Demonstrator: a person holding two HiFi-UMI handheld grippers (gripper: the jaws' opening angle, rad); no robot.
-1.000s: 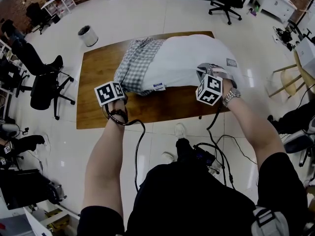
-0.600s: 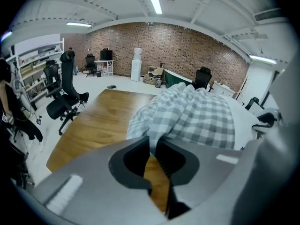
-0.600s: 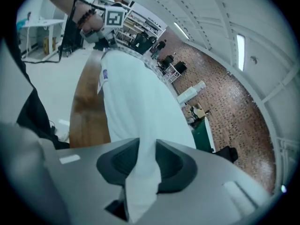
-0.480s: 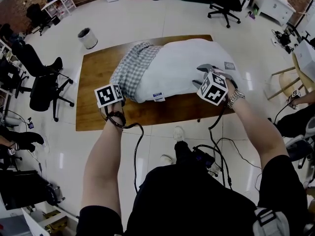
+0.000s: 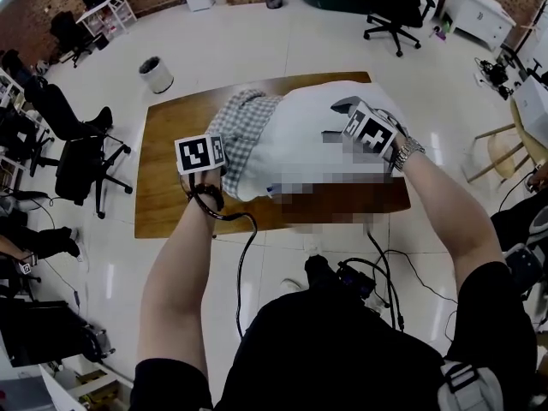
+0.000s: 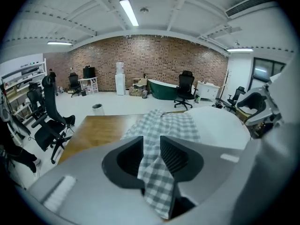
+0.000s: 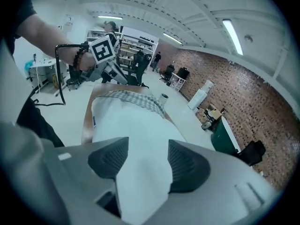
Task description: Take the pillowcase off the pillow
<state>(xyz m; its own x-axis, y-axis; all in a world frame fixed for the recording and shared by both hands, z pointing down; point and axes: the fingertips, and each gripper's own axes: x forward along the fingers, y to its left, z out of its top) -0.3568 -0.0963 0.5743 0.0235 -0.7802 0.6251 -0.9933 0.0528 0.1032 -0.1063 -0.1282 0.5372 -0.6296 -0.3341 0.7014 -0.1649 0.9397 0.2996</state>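
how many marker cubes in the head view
2. One marker cube on the left gripper, jaws opening with the checked pillowcase between them; the other on the right gripper, jaws opening with the white pillow between them. None look hidden.

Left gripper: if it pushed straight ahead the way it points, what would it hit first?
The checked pillowcase: a fold lies between the left gripper's opening jaws, with more bunched just ahead; the white pillow probably comes after.

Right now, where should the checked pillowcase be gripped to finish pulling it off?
The pillowcase is best gripped by its bunched cloth at the pillow's left end, from the table's left side: it covers only that end, so pulling leftward should slide it off.
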